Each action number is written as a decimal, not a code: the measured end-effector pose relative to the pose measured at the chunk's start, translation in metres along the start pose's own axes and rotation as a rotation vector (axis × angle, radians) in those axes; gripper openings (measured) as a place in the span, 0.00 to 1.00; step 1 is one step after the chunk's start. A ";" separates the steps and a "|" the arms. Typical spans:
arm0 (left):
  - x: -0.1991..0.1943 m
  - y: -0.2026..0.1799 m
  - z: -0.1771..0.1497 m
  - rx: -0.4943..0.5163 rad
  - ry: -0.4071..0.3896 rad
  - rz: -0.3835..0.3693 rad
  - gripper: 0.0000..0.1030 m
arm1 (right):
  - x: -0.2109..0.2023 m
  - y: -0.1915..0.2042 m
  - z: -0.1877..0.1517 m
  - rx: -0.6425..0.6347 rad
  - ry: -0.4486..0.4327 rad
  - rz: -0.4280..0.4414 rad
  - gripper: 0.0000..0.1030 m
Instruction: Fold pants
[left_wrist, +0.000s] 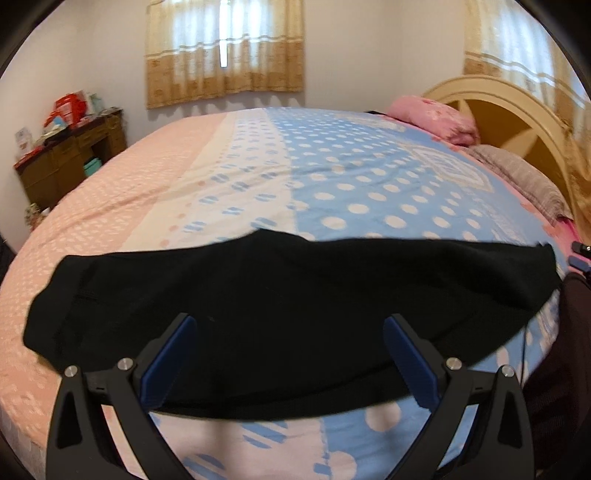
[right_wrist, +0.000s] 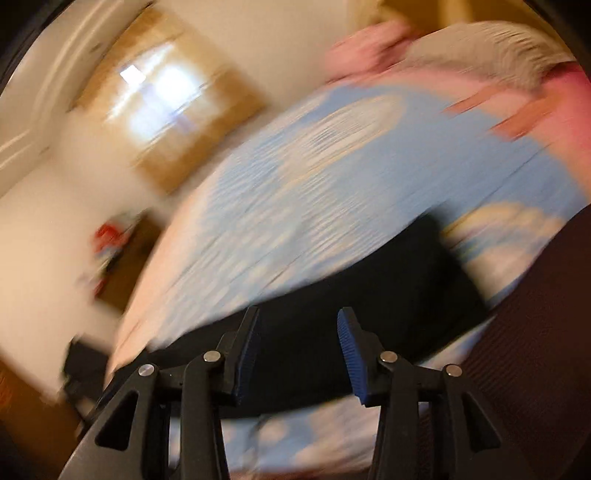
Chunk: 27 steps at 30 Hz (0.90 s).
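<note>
The black pants (left_wrist: 288, 306) lie folded in a long band across the near part of the bed (left_wrist: 332, 177). My left gripper (left_wrist: 290, 325) is open, its blue pads spread wide over the near edge of the pants, holding nothing. In the blurred right wrist view the pants (right_wrist: 369, 291) show as a dark band on the bed (right_wrist: 314, 177). My right gripper (right_wrist: 299, 321) is open above their near edge and empty. The right gripper's tip (left_wrist: 580, 254) shows at the far right of the left wrist view, beside the pants' right end.
A pink pillow (left_wrist: 432, 118) and a grey pillow (left_wrist: 521, 177) lie by the cream headboard (left_wrist: 517, 110). A brown cluttered desk (left_wrist: 66, 155) stands at the left wall. A curtained window (left_wrist: 225, 48) is behind the bed. A dark red sleeve (right_wrist: 535, 332) is at right.
</note>
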<state>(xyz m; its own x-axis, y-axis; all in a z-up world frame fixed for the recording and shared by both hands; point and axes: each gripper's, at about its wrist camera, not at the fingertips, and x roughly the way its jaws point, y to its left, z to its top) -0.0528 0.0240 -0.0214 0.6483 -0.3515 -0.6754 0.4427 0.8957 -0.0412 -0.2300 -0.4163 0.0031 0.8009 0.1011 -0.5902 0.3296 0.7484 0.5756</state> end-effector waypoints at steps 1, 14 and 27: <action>0.000 -0.004 -0.002 0.017 0.005 -0.010 1.00 | 0.009 0.014 -0.014 -0.015 0.040 0.027 0.43; -0.012 0.005 -0.025 0.021 0.009 -0.023 1.00 | 0.160 0.096 -0.102 0.144 0.306 0.302 0.43; -0.019 0.026 -0.034 -0.023 -0.013 -0.062 0.99 | 0.166 0.134 -0.094 0.098 0.294 0.325 0.35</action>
<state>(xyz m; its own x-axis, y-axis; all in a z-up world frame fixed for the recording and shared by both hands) -0.0748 0.0634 -0.0343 0.6277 -0.4101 -0.6617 0.4684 0.8779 -0.0996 -0.0997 -0.2381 -0.0709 0.6995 0.5132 -0.4974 0.1413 0.5830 0.8001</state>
